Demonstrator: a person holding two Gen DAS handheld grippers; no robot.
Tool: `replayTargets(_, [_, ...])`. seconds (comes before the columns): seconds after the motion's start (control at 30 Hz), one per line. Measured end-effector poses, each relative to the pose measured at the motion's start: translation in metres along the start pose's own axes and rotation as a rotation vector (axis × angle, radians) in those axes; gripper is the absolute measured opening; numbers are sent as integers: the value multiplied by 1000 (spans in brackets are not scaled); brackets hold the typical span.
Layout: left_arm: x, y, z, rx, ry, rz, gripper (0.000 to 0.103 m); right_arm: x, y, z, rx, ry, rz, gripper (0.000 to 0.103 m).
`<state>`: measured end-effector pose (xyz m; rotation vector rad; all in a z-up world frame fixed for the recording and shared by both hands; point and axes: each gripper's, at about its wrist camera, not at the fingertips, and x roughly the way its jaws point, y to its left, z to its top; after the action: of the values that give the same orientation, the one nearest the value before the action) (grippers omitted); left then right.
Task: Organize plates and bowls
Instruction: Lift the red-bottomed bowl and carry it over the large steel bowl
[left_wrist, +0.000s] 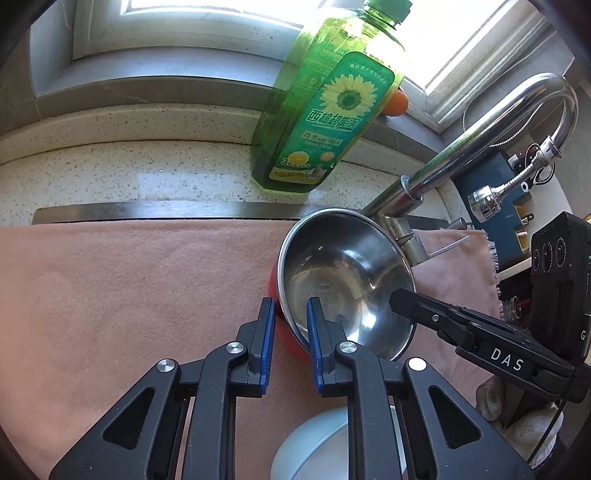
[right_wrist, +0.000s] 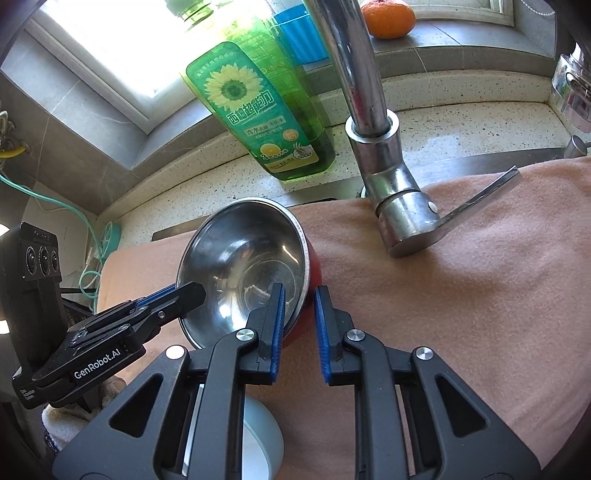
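A steel bowl (left_wrist: 343, 273) with a red outside is tilted over a pink cloth (left_wrist: 129, 295). My left gripper (left_wrist: 290, 321) is shut on its near rim, one blue pad on the red outside and the other inside. The right gripper (left_wrist: 397, 299) reaches in from the right onto the opposite rim. In the right wrist view the same bowl (right_wrist: 240, 258) has its wall clamped between the pads of my right gripper (right_wrist: 300, 310), and the left gripper (right_wrist: 195, 291) holds the far rim. A pale blue bowl (left_wrist: 314, 443) (right_wrist: 258, 435) lies below, partly hidden by the gripper frames.
A green detergent bottle (left_wrist: 332, 110) (right_wrist: 258, 110) stands on the speckled counter behind the bowl. The chrome faucet (left_wrist: 480, 129) (right_wrist: 369, 110) rises close to the right of it, its lever over the cloth (right_wrist: 461, 295). An orange (right_wrist: 388, 16) sits on the window sill.
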<state>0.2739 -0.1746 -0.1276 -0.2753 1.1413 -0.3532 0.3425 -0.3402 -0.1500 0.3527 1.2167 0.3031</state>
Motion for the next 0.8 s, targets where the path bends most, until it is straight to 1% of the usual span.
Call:
replayTargets(0.13, [-12,0,-3,1,-13,-6,15,-11,8,-2,-12,-13,8,16])
replayTargets(0.43, [-53,6,-14,-3,-70,-4,15,-38,42,-13,-64,-36,30,16])
replayTargets(0.8, [-111,19,-40,-17,-134,4,15,-65,101,-44,-135,-50,51,16])
